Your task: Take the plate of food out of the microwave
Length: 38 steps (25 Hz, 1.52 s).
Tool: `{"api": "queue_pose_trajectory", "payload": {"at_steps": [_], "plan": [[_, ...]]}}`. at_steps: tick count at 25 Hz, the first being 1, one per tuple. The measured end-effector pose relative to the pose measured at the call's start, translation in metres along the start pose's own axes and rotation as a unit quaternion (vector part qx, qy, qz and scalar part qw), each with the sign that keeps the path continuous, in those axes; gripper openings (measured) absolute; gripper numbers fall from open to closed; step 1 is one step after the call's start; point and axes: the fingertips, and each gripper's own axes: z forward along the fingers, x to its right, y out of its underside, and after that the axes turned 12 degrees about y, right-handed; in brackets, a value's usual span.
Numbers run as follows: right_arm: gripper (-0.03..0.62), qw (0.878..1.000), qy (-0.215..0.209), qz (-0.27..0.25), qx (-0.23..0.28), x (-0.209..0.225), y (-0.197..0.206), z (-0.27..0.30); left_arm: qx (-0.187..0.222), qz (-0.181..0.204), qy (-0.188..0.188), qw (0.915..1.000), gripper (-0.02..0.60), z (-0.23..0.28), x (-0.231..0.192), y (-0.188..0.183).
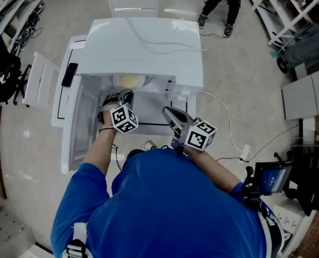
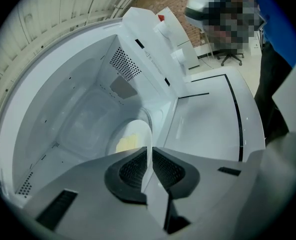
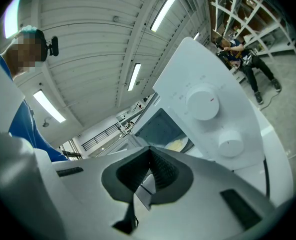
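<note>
Plate of food (image 2: 140,133) is sitting inside the microwave (image 1: 148,47), on the cavity floor, so it's not out yet. The microwave is the big white box in front of you. Its door (image 1: 78,133) is swung wide open to the left, so nothing blocks the way out.

Your left gripper (image 2: 148,154) is reaching into the cavity, and its jaws are clamped down on the near rim of the plate, with the rim running edge-on between the dark pads. Your right gripper (image 3: 148,159) hangs outside, near the front right of the microwave, with its jaws fully together and nothing in them.

My guess on handling: the plate looks like smooth white ceramic or something similar. That would make it stiff, a bit slick and breakable if it drops. You've only got it by one edge, so the far side will probably want to sag once it lifts off the floor. Keep it level and bring it out slowly. I'd get the right gripper onto the right rim as soon as there's room.

The yellow food (image 2: 127,144) sits loose on top and could slide if the plate tips.
</note>
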Motion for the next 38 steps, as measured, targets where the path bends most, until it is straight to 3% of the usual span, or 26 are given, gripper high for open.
{"api": "queue_pose_trajectory", "payload": {"at_steps": [19,21,24,28,33,35,38], "plan": [[-0.009,1.000,0.005,0.003,-0.009,0.003,0.009,0.008,0.026,-0.026,-0.008,0.9993,0.041,-0.007,0.001,-0.001],[-0.009,1.000,0.005,0.006,-0.011,0.004,0.010,0.011,0.035,-0.044,-0.012,0.9983,0.043,-0.010,-0.001,0.000],[-0.009,1.000,0.003,0.014,-0.015,0.005,0.013,0.016,0.062,-0.104,-0.025,0.9923,0.043,-0.019,-0.005,0.003],[-0.009,0.999,-0.001,0.048,-0.019,0.007,0.018,0.031,0.106,-0.199,-0.040,0.9733,0.043,-0.032,-0.012,0.011],[-0.009,0.994,0.003,0.102,-0.024,0.009,0.027,0.053,0.146,-0.312,-0.046,0.9377,0.041,-0.043,-0.010,0.028],[-0.009,0.992,0.010,0.126,-0.018,0.014,0.027,0.062,0.165,-0.361,-0.042,0.9170,0.030,-0.050,-0.008,0.032],[-0.009,0.985,0.017,0.169,-0.005,0.019,0.024,0.075,0.204,-0.443,-0.037,0.8722,0.009,-0.059,-0.006,0.038]]}}
